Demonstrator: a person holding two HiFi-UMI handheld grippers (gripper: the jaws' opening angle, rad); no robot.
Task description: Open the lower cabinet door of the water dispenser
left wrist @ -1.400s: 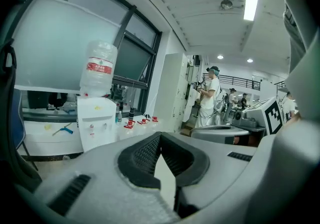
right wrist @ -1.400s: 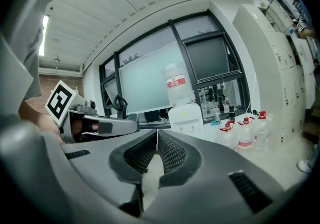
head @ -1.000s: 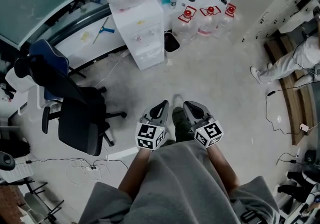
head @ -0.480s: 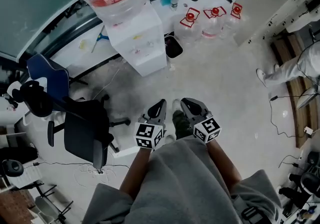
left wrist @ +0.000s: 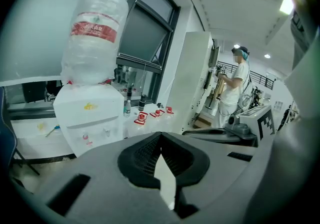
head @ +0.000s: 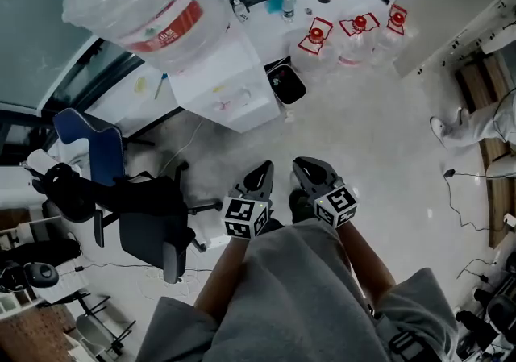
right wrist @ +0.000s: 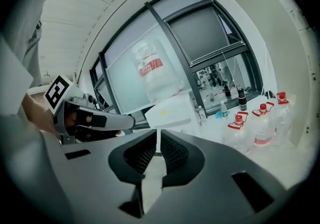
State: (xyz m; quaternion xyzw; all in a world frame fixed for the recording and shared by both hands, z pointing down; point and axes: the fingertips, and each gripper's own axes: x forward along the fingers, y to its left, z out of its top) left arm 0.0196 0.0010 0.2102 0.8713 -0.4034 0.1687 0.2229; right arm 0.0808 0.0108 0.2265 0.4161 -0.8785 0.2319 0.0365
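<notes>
The white water dispenser (head: 222,82) stands by the window with a big clear bottle (head: 145,6) on top. Its front face is seen steeply from above, so I cannot make out the lower cabinet door. My left gripper (head: 262,171) and right gripper (head: 302,167) are held side by side in front of me, over the floor and well short of the dispenser. Both are shut with nothing in them. In the left gripper view the dispenser (left wrist: 90,113) rises beyond the jaws, which hide its lower part. The right gripper view shows the dispenser (right wrist: 170,111) straight ahead.
A dark office chair (head: 145,215) stands to my left. A black bin (head: 286,82) and three red-capped water jugs (head: 355,34) sit right of the dispenser. A person's legs (head: 484,122) and floor cables (head: 468,199) are at the far right.
I have walked toward the dispenser: it and its bottle now look larger and nearer, and the chair has slid back. Both grippers stayed shut and side by side.
</notes>
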